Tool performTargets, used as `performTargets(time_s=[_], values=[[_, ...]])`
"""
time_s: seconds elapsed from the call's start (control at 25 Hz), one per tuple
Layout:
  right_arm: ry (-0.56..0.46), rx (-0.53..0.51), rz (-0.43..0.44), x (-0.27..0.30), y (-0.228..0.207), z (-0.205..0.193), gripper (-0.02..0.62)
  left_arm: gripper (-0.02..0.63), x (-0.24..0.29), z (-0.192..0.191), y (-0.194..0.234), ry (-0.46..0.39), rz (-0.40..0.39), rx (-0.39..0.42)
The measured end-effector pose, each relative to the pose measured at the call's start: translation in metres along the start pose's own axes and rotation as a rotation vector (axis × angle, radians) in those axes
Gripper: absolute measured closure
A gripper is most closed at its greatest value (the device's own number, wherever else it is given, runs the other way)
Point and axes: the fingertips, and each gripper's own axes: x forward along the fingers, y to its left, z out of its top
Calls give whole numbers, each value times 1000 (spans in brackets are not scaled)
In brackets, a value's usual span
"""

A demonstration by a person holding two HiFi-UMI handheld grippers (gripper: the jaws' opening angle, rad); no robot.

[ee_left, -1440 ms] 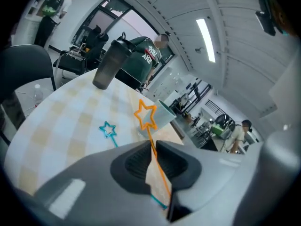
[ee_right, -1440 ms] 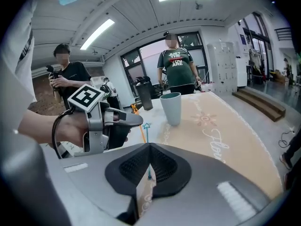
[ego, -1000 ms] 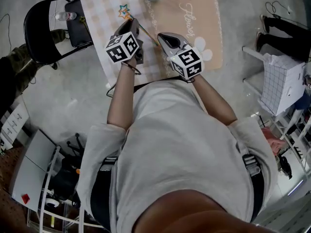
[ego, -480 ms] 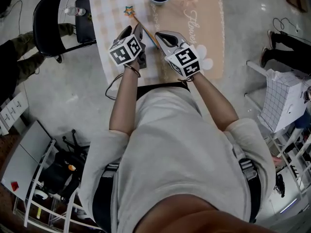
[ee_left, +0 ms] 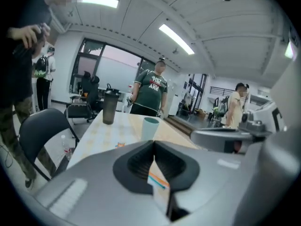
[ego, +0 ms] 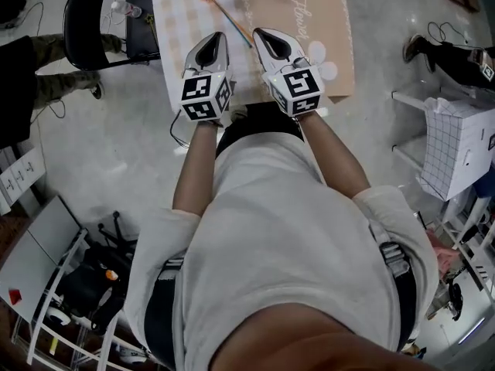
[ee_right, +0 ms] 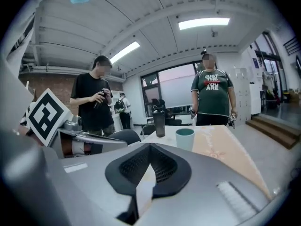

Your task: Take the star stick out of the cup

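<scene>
My left gripper [ego: 216, 37] has just snapped shut, empty. My right gripper [ego: 260, 32] is shut too, both over the table's [ego: 174, 22] near edge. The star stick [ego: 229, 18] lies flat, running out from between their tips, outside the cup [ee_left: 150, 128], which the head view crops.

Workroom with a pale grey floor [ego: 124, 137] and a white panelled ceiling [ee_left: 141, 8].
A black chair [ee_left: 40, 126] stands beside the table [ego: 174, 60]; strip lights [ee_left: 176, 39] run overhead; large windows [ee_left: 117, 74] fill the far wall.
</scene>
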Motion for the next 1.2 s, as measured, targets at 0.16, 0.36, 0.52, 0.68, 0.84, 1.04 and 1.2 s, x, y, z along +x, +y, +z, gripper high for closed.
performTargets(time_s=[0.16,0.36,0.52,0.68,0.84,1.04,1.2], values=[[-80,-42,-44,-40,22,34,597,603,-46,30,-12,-106,16,63],[-110,-93,-70,-75,34,51,597,603,-77,35,-35,-163,-3,87],[-124,-107,-67,-76,47,63,597,603,-90,46,-35,-187,-8,95],[-132,-112,-64,-81,51,69,597,603,-99,59,-42,-224,-2,108],[-129,-125,-59,-89,56,68,597,603,-107,59,-50,-243,-7,112],[-123,-120,-66,-101,64,63,597,603,-115,48,-58,-230,-24,107],[-113,-111,-69,-112,75,57,597,603,-127,38,-61,-211,-34,101]])
